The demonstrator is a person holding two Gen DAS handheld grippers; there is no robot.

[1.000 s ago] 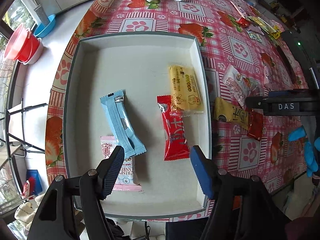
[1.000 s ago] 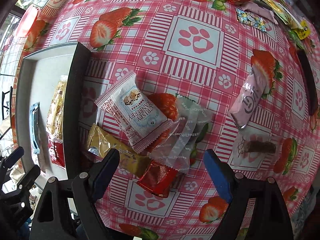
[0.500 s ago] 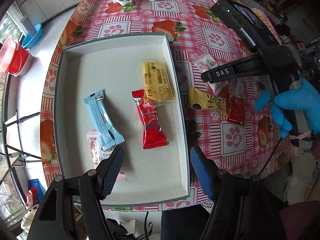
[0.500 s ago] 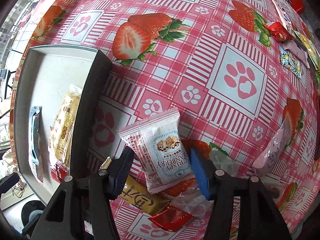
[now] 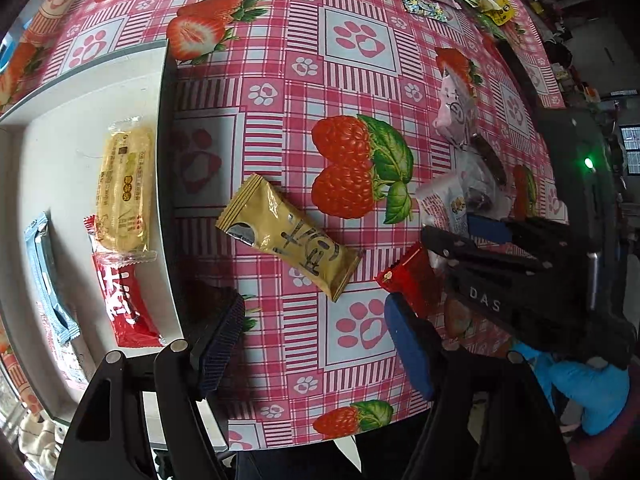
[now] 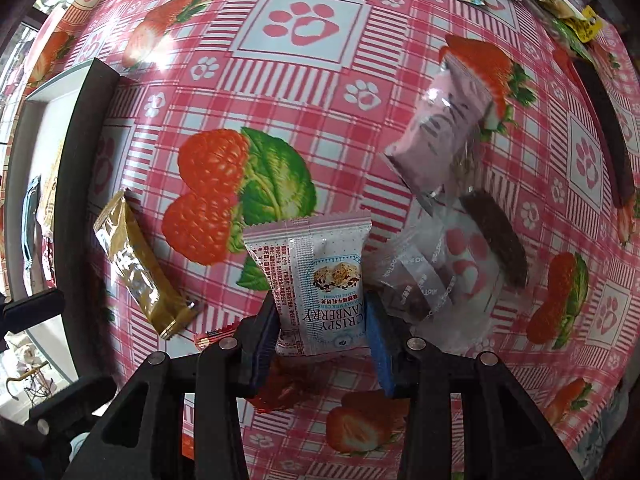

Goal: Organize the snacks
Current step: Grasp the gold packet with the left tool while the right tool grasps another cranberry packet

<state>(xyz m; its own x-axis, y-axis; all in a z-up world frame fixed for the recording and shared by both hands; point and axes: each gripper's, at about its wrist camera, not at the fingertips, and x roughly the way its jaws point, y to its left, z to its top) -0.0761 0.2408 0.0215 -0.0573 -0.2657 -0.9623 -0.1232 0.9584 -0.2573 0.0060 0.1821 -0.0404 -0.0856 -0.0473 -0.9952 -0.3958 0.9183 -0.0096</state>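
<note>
My right gripper (image 6: pixel 320 332) is shut on a white cranberry snack packet (image 6: pixel 316 276) and holds it above the tablecloth; it also shows in the left wrist view (image 5: pixel 448 204). My left gripper (image 5: pixel 316 332) is open and empty over the table, just right of the white tray (image 5: pixel 60 148). A gold snack bar (image 5: pixel 288 236) lies ahead of it, with a small red packet (image 5: pixel 408 276) to the right. In the tray lie a yellow packet (image 5: pixel 124 188), a red packet (image 5: pixel 120 300) and a blue packet (image 5: pixel 48 272).
A pink packet (image 6: pixel 436 144) and clear wrappers with a dark bar (image 6: pixel 492 236) lie right of the held packet. More snacks (image 5: pixel 424 4) lie at the table's far edge. A gloved hand (image 5: pixel 580 388) holds the right gripper at the lower right.
My right gripper has closed on the cranberry packet and lifted it. My left gripper has swung right from over the tray to above the gold bar on the tablecloth.
</note>
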